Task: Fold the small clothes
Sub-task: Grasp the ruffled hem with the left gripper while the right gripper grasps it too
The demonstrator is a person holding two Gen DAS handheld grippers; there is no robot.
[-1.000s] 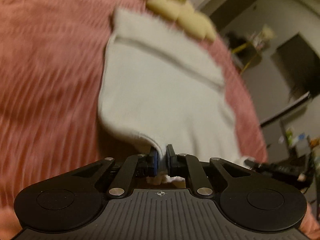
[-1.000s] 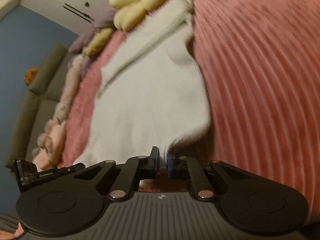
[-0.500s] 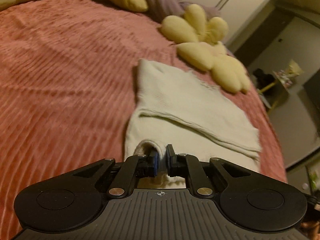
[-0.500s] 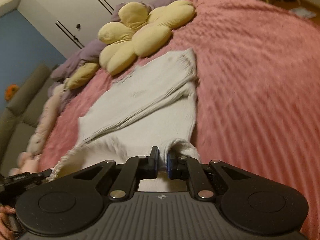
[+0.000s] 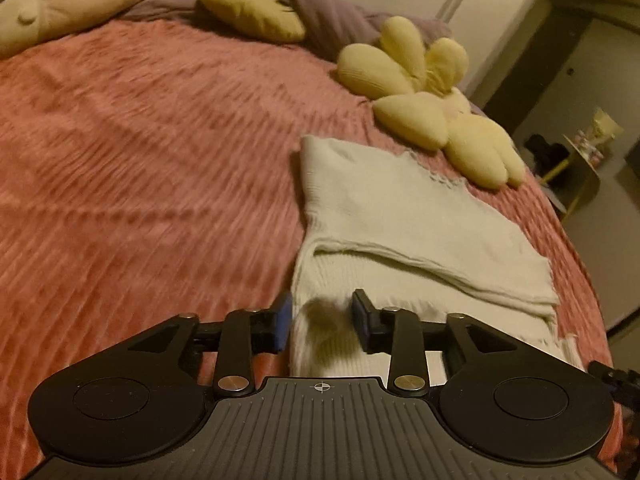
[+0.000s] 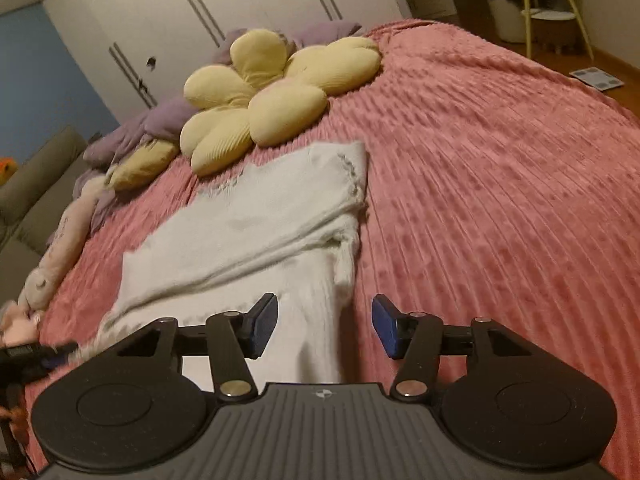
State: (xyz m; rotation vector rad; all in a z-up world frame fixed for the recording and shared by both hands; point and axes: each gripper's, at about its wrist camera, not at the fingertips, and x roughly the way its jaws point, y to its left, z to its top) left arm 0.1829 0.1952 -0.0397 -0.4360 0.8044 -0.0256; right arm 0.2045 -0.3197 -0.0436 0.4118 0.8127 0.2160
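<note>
A small white knit garment [image 5: 400, 216] lies folded on the pink bedspread [image 5: 140, 160], its near part doubled over the far part. My left gripper [image 5: 322, 320] is open, its jaws either side of the garment's near left corner, which rests between them. In the right wrist view the garment [image 6: 260, 224] lies ahead and to the left. My right gripper [image 6: 324, 326] is open wide over the garment's near right edge, holding nothing.
A yellow flower-shaped cushion [image 5: 432, 108] [image 6: 272, 96] lies just beyond the garment. Purple and yellow pillows [image 5: 256, 16] and a long plush toy [image 5: 80, 4] line the far side of the bed. A stool [image 6: 548, 20] and wardrobe doors [image 6: 200, 12] stand beyond the bed.
Both grippers carried the garment's near edge forward over its far part, lowered it onto the bed, then opened and let go.
</note>
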